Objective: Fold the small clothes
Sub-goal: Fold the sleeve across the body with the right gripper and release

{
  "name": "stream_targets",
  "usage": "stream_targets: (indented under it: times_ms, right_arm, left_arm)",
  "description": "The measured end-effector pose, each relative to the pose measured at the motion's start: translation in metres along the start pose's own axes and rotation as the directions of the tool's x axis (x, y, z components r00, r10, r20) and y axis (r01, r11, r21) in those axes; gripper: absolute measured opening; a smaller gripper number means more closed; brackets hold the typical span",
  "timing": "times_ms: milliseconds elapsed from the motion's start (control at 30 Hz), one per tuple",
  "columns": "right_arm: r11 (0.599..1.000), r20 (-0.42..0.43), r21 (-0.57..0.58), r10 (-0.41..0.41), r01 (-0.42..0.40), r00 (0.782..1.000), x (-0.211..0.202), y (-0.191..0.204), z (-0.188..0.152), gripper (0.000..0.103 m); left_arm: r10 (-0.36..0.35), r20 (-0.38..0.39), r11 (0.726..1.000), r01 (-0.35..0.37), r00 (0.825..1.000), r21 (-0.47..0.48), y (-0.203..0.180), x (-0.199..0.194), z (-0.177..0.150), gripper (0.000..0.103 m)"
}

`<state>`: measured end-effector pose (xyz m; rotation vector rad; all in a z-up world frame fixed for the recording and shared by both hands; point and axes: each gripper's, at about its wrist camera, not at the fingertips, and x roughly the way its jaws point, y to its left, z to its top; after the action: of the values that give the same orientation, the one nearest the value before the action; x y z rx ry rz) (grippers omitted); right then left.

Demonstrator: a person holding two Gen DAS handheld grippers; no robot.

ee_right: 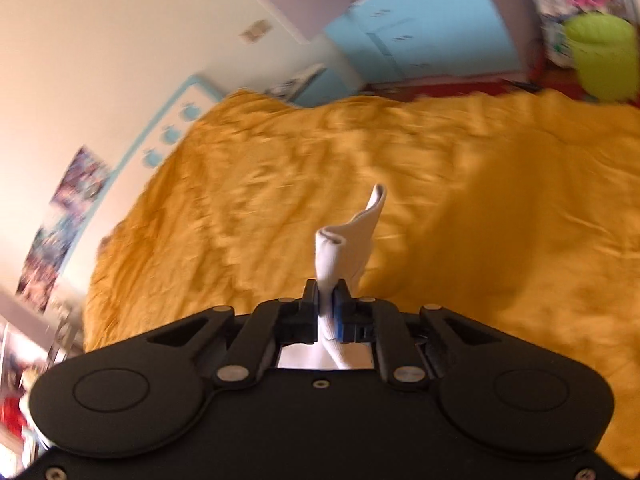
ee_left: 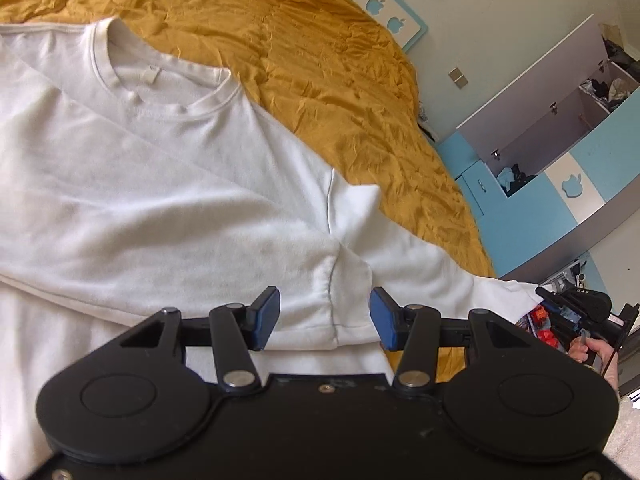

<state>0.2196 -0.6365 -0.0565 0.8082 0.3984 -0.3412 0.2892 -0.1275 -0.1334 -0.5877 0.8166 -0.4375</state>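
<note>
Barely begun: white sweatshirt (ee_left: 168,184) spread on the mustard bedspread (ee_left: 320,60), collar toward 11 o'clock, one sleeve (ee_left: 432,264) trailing toward 4 o'clock. Left gripper (ee_left: 325,317) spread over the armpit seam, gripping nothing. Right gripper (ee_right: 329,305) pinching the cuff (ee_right: 344,248), lifted; all folds still ahead.

No readable words, numbers or brand names show anywhere; the collar tag (ee_left: 151,76) looks blank.
</note>
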Motion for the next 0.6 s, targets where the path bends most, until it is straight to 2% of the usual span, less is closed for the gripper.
stream_targets:
  times_ms: [167,267,367,500,567,600]
  right_arm:
    - [0.970,-0.039,-0.158,0.178,-0.182,0.983,-0.029,0.108,-0.038,0.009]
    - [0.923,-0.112,-0.217,0.299,-0.317,0.948,-0.040,0.179,-0.083,0.009]
    - [0.869,-0.204,-0.247,0.386,-0.428,0.900,-0.041,0.241,-0.138,0.009]
    - [0.804,-0.354,-0.260,0.436,-0.535,0.828,-0.032,0.304,-0.227,0.009]
    - [0.776,-0.460,-0.238,0.440,-0.585,0.771,-0.020,0.330,-0.282,0.013]
    - [0.768,-0.497,-0.235,0.432,-0.596,0.753,-0.015,0.340,-0.306,0.019]
  left_arm:
    - [0.020,0.063,0.999,-0.017,0.998,-0.036,0.023,-0.050,0.009,0.051]
    - [0.044,0.104,0.996,-0.034,0.994,-0.088,0.045,-0.080,0.009,0.051]
    - [0.058,0.141,0.988,-0.037,0.988,-0.149,0.073,-0.110,0.006,0.051]
    - [0.098,0.175,0.976,-0.060,0.980,-0.211,0.111,-0.145,0.003,0.051]
    - [0.121,0.188,0.967,-0.073,0.975,-0.244,0.129,-0.158,0.002,0.051]
    - [0.135,0.192,0.962,-0.082,0.972,-0.259,0.137,-0.164,0.002,0.051]
